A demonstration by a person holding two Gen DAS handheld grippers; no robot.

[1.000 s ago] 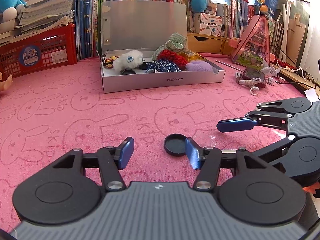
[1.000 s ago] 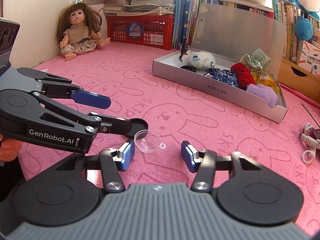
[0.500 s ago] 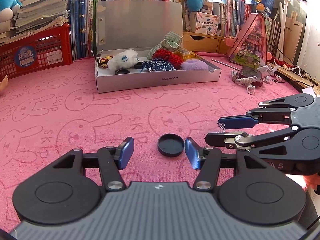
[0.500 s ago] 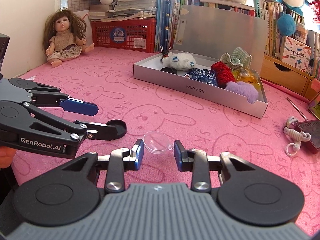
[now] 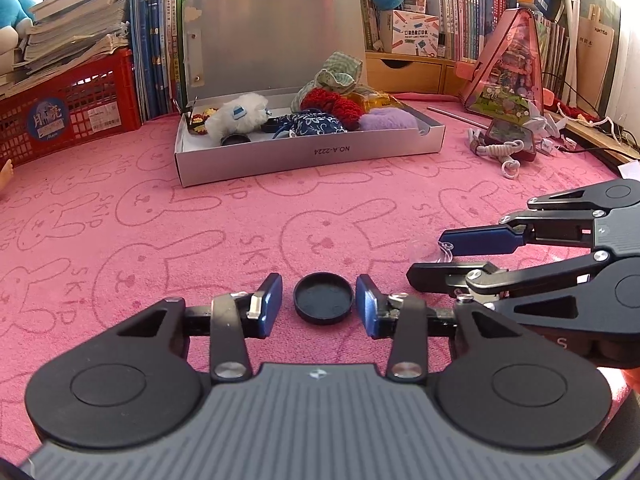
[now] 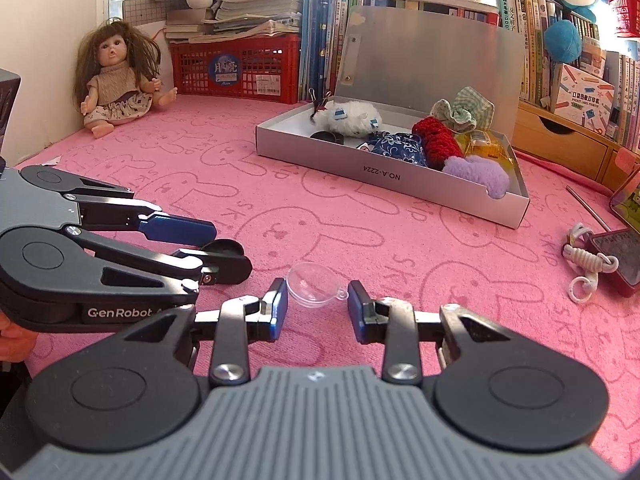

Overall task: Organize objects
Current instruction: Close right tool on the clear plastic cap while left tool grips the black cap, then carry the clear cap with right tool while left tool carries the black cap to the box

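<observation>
A black round lid [image 5: 323, 298] lies on the pink rabbit-print mat, between the blue pads of my left gripper [image 5: 318, 304]. Its jaws are closing; a small gap still shows at the left pad, so the lid is not pinched. Just to the right, my right gripper [image 6: 317, 304] is shut on a clear plastic dome [image 6: 314, 282] with a tiny loop, low over the mat. From the right wrist view the left gripper [image 6: 228, 250] reaches in from the left with the lid [image 6: 224, 246] partly hidden behind its fingers. The right gripper [image 5: 430, 255] enters the left wrist view from the right.
An open silver box [image 5: 312, 156] holding plush and knitted items stands farther back. A red crate [image 5: 68, 116] and books line the rear. A doll [image 6: 116, 80] sits in the far left corner. A phone with a white cord [image 5: 510, 140] lies at the right.
My left gripper slid forward until the black lid lay between its pads, and its jaws narrowed. My right gripper's jaws closed onto the clear dome.
</observation>
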